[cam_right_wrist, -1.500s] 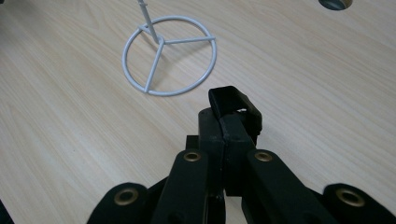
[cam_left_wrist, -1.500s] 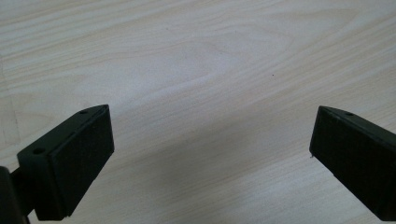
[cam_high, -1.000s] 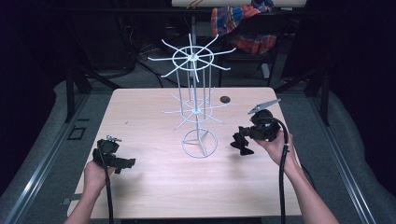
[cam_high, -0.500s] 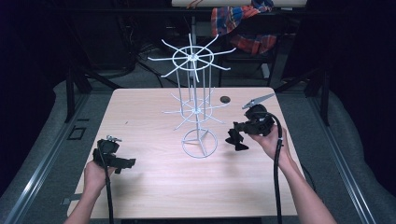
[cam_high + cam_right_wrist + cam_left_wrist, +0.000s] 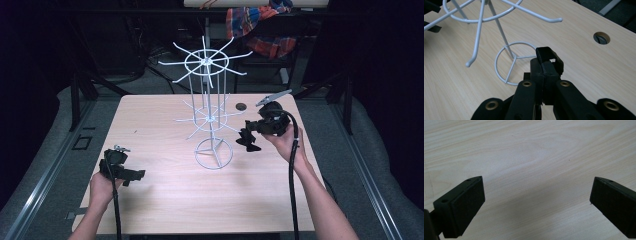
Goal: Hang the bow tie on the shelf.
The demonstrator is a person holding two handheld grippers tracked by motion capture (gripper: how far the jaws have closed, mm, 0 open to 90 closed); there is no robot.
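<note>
My right gripper (image 5: 545, 65) clamps a black clip (image 5: 548, 58) beside the wire rack (image 5: 208, 107), likely hanging next; left gripper (image 5: 536, 205) gapes idle.

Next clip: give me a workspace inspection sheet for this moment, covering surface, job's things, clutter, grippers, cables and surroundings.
Surface: light wooden table, with a round hole near the far edge.
Job's things: white wire rack standing upright mid-table; small black clip.
Clutter: nothing seen.
Grippers: left gripper open over bare wood; right gripper shut on the clip, beside the rack's ring base.
Cables: one black cable trailing from each gripper toward the person.
Surroundings: dark room; plaid cloth behind the table.
</note>
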